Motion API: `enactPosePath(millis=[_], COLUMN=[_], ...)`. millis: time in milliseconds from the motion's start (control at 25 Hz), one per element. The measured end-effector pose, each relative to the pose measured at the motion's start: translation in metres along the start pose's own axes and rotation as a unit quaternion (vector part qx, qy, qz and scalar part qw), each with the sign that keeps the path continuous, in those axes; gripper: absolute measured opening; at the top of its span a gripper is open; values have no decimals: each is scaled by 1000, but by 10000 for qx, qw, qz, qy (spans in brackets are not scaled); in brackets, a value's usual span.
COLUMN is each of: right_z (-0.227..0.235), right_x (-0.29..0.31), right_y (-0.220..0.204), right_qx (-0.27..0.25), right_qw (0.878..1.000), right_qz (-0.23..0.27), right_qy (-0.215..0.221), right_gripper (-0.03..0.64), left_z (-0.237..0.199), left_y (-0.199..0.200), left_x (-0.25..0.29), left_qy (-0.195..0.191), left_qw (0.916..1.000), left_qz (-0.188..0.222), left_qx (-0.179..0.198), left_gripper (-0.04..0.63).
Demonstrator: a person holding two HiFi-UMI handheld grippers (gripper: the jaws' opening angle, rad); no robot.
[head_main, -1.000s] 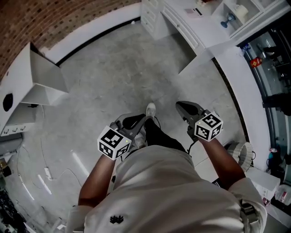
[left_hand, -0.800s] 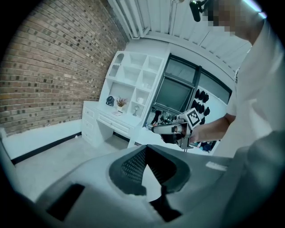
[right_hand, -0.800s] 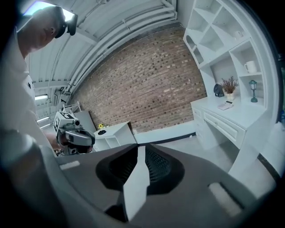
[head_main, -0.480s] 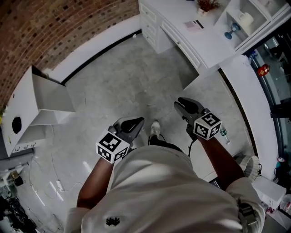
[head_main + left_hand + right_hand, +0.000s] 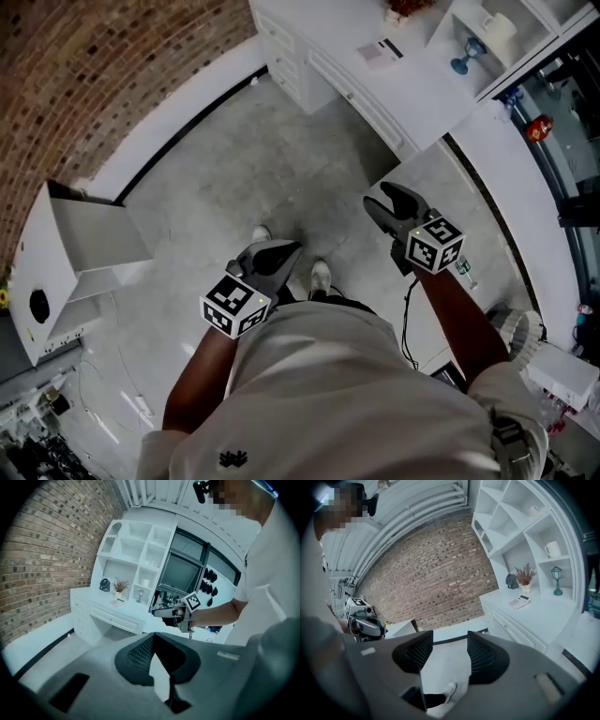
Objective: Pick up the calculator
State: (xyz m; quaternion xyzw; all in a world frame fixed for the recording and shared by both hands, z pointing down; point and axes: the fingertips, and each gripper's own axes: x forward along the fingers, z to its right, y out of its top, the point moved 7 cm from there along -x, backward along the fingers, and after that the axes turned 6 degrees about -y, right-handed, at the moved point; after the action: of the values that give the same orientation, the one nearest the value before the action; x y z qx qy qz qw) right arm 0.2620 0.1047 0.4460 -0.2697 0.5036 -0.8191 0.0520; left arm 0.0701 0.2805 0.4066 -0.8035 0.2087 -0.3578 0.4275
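Note:
The calculator (image 5: 380,52) is a small white slab lying on the white desk (image 5: 427,89) at the far end of the room, well ahead of both grippers. It also shows in the right gripper view as the calculator (image 5: 519,602) and, tiny, in the left gripper view as the calculator (image 5: 117,603). My right gripper (image 5: 389,199) is held in the air over the floor, its jaws opening with nothing between them; the gap is plain at the right gripper (image 5: 450,641). My left gripper (image 5: 286,251) hangs lower left, fingertips meeting, empty.
Shelves above the desk hold a mug (image 5: 552,549), a dried plant (image 5: 525,576) and a small lamp-shaped ornament (image 5: 557,579). A brick wall runs along the left. An open white cabinet (image 5: 84,244) lies on the grey floor at left. A bottle (image 5: 461,272) stands by the right counter.
The person has walked toward the desk, which now sits closer in view. The right gripper's jaws have gone from together to apart. The left gripper's jaws look unchanged.

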Motion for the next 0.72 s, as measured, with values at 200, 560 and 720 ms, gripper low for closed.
enactPosePath(millis=[200,560,720], right_z=[34,74,91], right_x=[36,118,155], right_y=[18,68,91], right_qx=[131,447,602], right_qw=[9991,9894,9824], right_qz=[24,125,258], right_qy=[-397,-1377,-1747], right_gripper=[230,230,219], left_z=[-60,-199,-259], left_y=[21,96,123], left_x=[17,25,19], left_qy=[-325,-1180,-1486], left_qw=[9994,9908,9847], left_qz=[-54,-346,-514], left_qx=[111,562,744], left_gripper=[6,6,6])
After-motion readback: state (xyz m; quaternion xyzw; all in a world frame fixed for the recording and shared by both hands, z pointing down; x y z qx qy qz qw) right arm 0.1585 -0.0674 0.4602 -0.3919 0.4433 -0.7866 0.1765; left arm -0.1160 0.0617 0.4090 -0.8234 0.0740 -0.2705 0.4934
